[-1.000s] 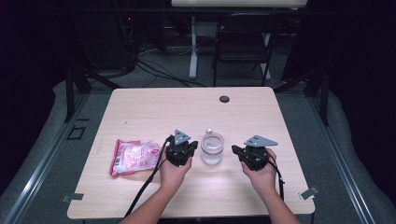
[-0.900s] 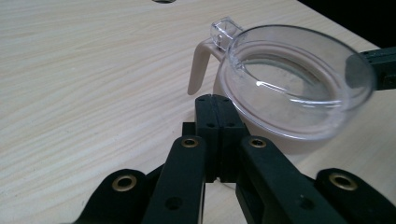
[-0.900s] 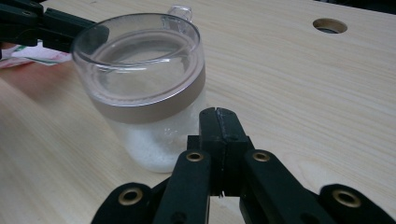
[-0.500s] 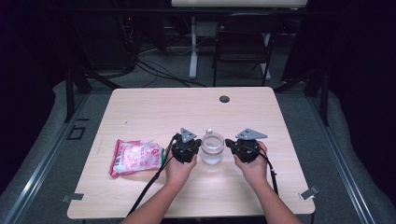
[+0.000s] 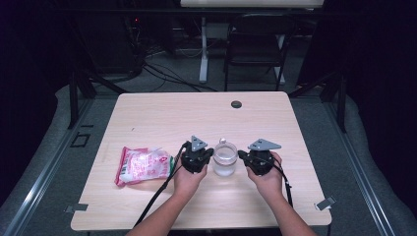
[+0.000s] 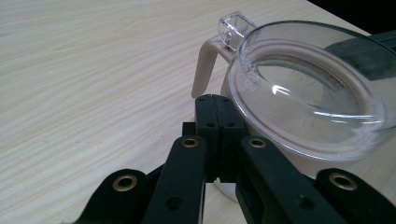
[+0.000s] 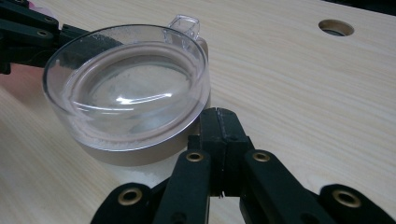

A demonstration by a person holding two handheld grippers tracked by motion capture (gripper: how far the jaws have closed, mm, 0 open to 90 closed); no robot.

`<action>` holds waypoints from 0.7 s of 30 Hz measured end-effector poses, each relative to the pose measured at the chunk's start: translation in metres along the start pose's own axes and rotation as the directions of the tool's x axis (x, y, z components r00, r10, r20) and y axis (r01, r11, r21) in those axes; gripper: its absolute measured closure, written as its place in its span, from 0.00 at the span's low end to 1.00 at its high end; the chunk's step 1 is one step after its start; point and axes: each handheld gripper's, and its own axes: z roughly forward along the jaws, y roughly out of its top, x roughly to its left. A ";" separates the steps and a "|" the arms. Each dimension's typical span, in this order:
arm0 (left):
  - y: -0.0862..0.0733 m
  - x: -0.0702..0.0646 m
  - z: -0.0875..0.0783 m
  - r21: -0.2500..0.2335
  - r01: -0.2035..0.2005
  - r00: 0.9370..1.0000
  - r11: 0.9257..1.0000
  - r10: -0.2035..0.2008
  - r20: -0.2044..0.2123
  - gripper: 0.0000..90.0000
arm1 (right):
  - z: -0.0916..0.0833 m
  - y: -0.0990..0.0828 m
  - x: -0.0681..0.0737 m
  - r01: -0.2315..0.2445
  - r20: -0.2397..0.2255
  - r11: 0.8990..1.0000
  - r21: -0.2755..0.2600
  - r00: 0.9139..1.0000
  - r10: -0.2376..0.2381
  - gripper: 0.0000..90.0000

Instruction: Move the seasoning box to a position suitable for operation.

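Clear plastic lid tops a beige jug standing near the front middle of a pale wooden table. The left gripper and right gripper flank it, each just beside its wall, jaws pressed together and empty. A pink packet lies to the left.

Glossy clear plastic lid; matt pale wood-grain table.

Wooden table, lidded jar, pink packet
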 end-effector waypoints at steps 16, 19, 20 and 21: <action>-0.006 -0.018 -0.015 0.002 -0.098 0.987 0.995 0.097 0.130 1.00 | -0.042 -0.025 0.023 0.000 0.047 1.000 0.024 0.999 -0.001 1.00; -0.006 -0.019 -0.018 -0.005 -0.112 0.984 0.994 0.112 0.142 1.00 | -0.047 -0.029 0.030 0.007 0.046 1.000 0.022 0.999 -0.008 1.00; -0.007 -0.017 -0.018 -0.009 -0.121 0.982 0.993 0.121 0.146 1.00 | -0.048 -0.030 0.031 0.005 0.046 1.000 0.023 0.999 -0.006 1.00; -0.007 -0.017 -0.018 -0.009 -0.121 0.982 0.993 0.121 0.146 1.00 | -0.048 -0.030 0.031 0.005 0.046 1.000 0.023 0.999 -0.006 1.00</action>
